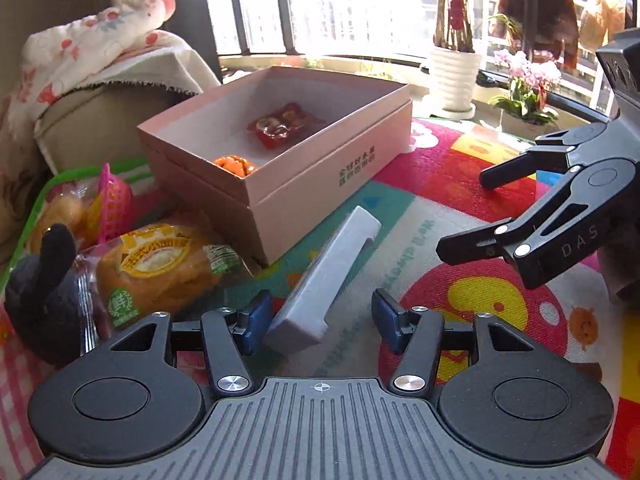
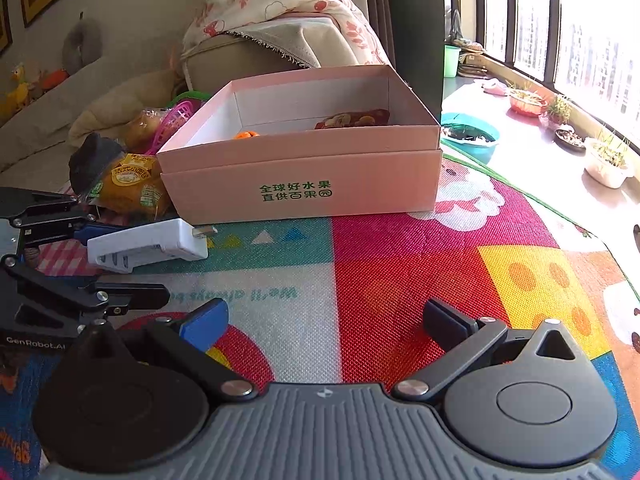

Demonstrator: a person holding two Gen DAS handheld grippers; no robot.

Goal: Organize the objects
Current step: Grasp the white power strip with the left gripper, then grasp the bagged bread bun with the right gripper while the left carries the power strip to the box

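A white power bank [image 1: 320, 280] lies tilted between the open fingers of my left gripper [image 1: 320, 320]; its near end rests close to the left blue pad [image 1: 256, 320]. In the right wrist view the power bank [image 2: 148, 244] sits on the mat by the left gripper's fingers [image 2: 96, 230]. A pink open box [image 1: 276, 152] holds a red snack packet [image 1: 284, 124] and an orange item [image 1: 234, 164]. The box [image 2: 304, 176] is ahead of my right gripper [image 2: 326, 320], which is open and empty above the mat. The right gripper [image 1: 476, 216] shows at right in the left view.
A packaged bread [image 1: 160, 268], a dark plush toy [image 1: 44, 292] and a pink basket [image 1: 114, 200] lie on a green-edged tray at left. A sofa arm with blankets [image 1: 100, 52] stands behind. Plant pots [image 1: 454, 76] line the window. The colourful mat [image 2: 400, 264] covers the floor.
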